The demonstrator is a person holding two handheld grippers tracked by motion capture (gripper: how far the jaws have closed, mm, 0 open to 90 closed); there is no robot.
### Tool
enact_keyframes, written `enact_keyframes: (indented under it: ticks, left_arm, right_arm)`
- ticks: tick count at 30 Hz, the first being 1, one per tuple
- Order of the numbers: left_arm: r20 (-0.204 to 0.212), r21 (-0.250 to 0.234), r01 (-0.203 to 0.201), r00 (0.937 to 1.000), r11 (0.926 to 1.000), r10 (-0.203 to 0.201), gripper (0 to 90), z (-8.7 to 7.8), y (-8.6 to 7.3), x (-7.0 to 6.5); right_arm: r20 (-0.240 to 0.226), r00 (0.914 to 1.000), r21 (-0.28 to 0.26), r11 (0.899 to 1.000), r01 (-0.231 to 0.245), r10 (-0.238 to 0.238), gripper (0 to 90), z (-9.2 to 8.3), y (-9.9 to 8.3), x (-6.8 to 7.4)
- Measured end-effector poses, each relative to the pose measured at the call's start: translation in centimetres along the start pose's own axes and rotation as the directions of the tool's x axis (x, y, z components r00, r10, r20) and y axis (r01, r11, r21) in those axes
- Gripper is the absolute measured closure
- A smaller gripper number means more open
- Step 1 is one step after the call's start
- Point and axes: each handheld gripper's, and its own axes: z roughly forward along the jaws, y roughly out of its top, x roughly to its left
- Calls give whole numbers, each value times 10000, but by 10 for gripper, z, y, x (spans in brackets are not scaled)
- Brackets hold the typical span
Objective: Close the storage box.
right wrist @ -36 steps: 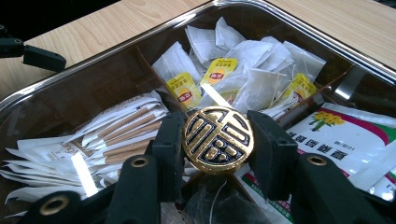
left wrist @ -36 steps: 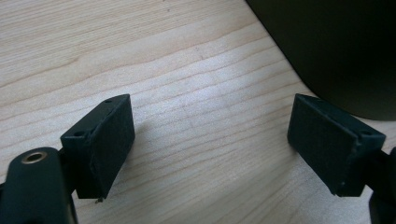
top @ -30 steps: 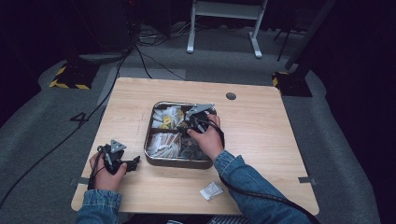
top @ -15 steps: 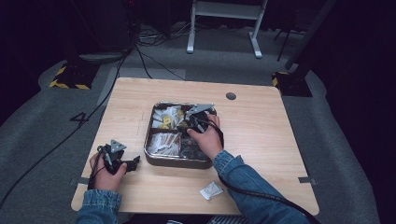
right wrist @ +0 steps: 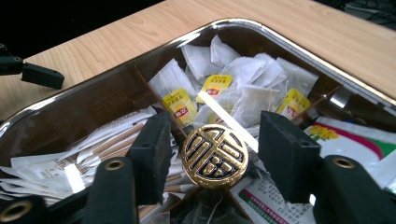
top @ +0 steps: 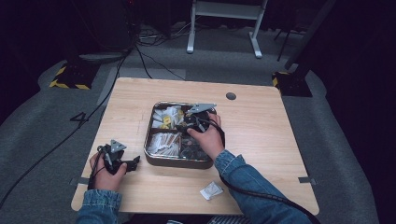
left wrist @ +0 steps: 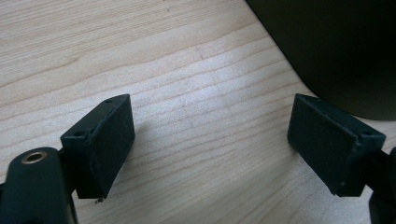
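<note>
Nothing has moved: right claw (right wrist: 212,154) stays spread around the gold knob (right wrist: 214,155) in the tray (top: 175,161) — left claw (left wrist: 210,144) spread, resting on the counter (top: 261,126).

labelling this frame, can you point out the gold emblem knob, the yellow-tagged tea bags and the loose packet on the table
gold emblem knob (right wrist: 214,156), right gripper view, centre of its embossed face
yellow-tagged tea bags (right wrist: 179,105), right gripper view, on one yellow tag
loose packet (top: 211,190), high view, middle of the white wrapper

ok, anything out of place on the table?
One white sachet lies loose on the table near its front edge, outside the metal tray that holds the other packets. Nothing spilled or visibly damaged.
</note>
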Motion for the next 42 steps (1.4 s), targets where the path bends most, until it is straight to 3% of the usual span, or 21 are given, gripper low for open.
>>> enact_keyframes:
  ticks: [10, 25, 32, 42]
  left_arm:
    - [4, 3, 2, 10000, 10000, -2, 153, 0, 0, 0]
    - [19, 4, -13, 10000, 10000, 13, 153, 0, 0, 0]
    - [17, 3, -16, 10000, 10000, 16, 153, 0, 0, 0]
    - [16, 2, -14, 10000, 10000, 14, 153, 0, 0, 0]
  right_arm:
    - [-40, 10000, -283, 9996, -74, 73, 377, -23, 7, -7]
    - [162, 9998, -811, 9966, -107, 121, 363, -80, 8, -23]
    - [302, 9994, -863, 9962, -129, 155, 357, -104, 1, -32]
    - [773, 9945, -1002, 9930, -621, 700, 345, -141, -24, -57]
